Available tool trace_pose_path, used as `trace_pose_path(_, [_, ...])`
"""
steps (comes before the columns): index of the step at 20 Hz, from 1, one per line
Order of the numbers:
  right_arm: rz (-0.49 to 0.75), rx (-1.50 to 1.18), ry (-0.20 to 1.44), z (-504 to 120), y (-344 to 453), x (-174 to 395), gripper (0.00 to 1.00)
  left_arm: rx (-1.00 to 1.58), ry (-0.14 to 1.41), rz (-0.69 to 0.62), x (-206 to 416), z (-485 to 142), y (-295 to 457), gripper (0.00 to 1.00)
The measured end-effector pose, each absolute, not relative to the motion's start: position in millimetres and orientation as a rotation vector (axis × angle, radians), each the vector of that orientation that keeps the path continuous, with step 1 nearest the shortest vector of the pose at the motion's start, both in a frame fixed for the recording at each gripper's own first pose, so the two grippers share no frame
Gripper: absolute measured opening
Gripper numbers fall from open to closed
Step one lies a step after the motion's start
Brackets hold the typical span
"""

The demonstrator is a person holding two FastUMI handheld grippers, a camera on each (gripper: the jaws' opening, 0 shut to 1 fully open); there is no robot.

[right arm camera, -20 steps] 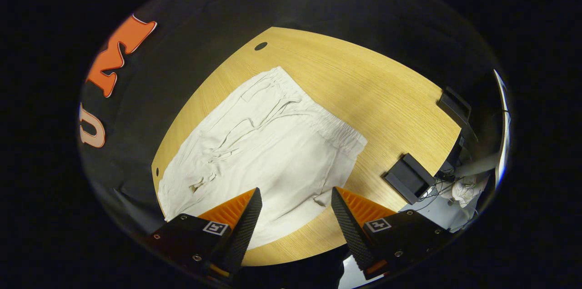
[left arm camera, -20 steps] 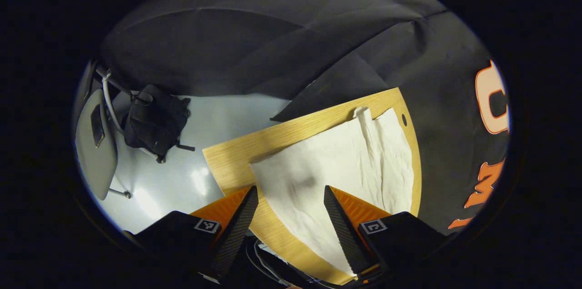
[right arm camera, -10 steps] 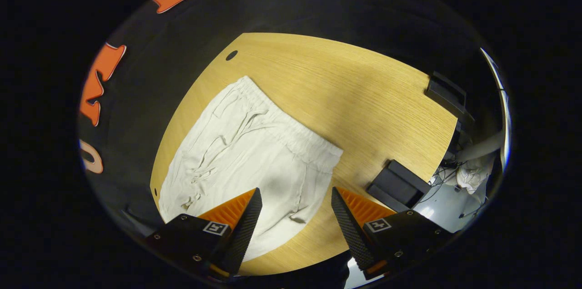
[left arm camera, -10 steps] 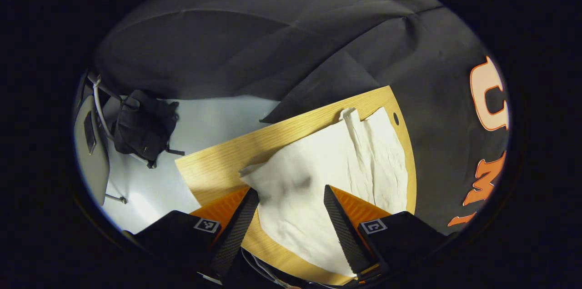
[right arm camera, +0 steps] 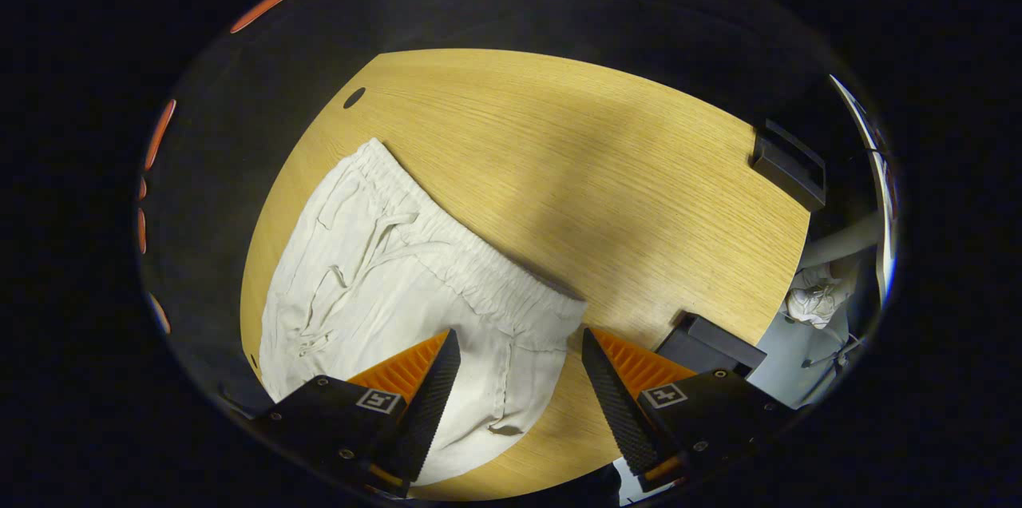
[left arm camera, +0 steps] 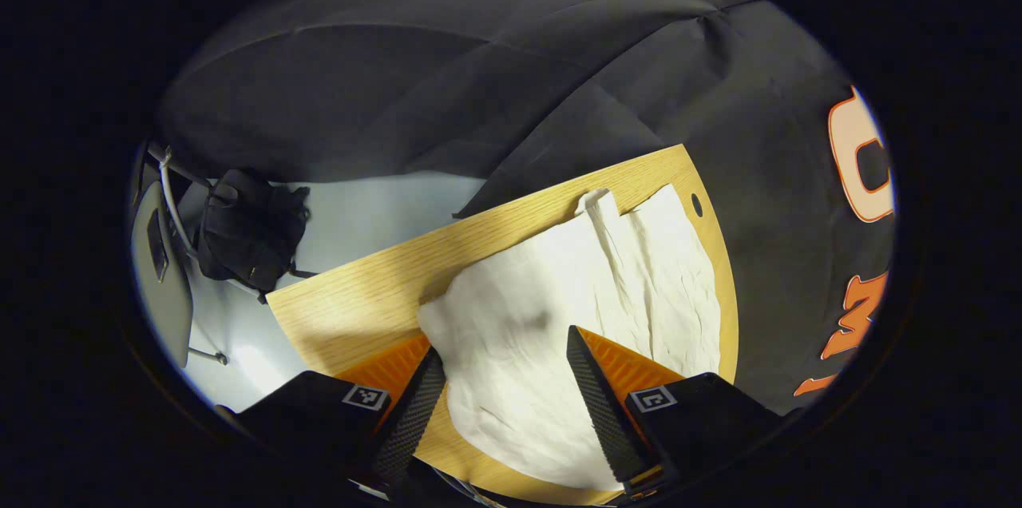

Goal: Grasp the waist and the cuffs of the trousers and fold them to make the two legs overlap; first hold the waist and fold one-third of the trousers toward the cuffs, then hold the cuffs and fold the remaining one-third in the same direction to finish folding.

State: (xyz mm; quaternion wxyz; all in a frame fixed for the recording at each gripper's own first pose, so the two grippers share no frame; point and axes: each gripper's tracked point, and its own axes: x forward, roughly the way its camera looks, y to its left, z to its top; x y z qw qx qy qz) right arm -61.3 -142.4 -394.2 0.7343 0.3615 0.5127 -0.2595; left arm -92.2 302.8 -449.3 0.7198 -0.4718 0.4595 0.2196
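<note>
Both my grippers, left (left arm camera: 499, 380) and right (right arm camera: 519, 384), gape over crumpled cream trousers (right arm camera: 383, 292) on the grained wooden table (right arm camera: 599, 172).

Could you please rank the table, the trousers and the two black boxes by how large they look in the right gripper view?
1. table
2. trousers
3. black boxes: near one and far one look similar; distance makes ranking unsure.

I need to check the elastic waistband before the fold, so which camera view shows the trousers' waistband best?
The right gripper view: the gathered waistband of the trousers runs across the wooden table in full, drawstring side included. The left gripper view shows the trousers' plain leg fabric and a far edge, with no elastic visible.
</note>
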Motion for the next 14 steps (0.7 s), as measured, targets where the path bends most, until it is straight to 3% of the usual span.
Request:
trace_pose_path(3, [-0.630,0.797,1.154,-398.6,-143.9,-56.2,0.89,-1.026,1.041,0.537,-91.4,-455.9,305.5,0.79])
trace_pose_path(5, [-0.642,0.742,1.180,-402.7,-145.2,-56.6,0.80,-1.019,1.059,0.552,-91.4,-458.7,304.6,0.57])
trace_pose_path(6, [-0.650,0.725,1.183,-402.4,-145.7,-54.3,0.68,-1.012,1.066,0.561,-91.6,-461.9,303.7,0.44])
trace_pose_path(8, [-0.665,0.731,1.180,-402.9,-145.4,-50.6,0.55,-1.012,1.074,0.563,-92.1,-462.8,304.0,0.24])
trace_pose_path(9, [-0.673,0.751,1.177,-404.0,-146.0,-50.3,0.31,-1.025,1.070,0.561,-92.9,-463.6,303.3,0.18])
trace_pose_path(11, [-0.634,0.830,1.153,-403.7,-140.0,-47.5,0.15,-1.052,1.051,0.539,-92.5,-459.7,301.2,0.12])
trace_pose_path(14, [-0.611,0.984,1.099,-396.9,-136.0,-44.1,0.07,-1.079,0.999,0.500,-88.6,-451.7,297.5,0.08])
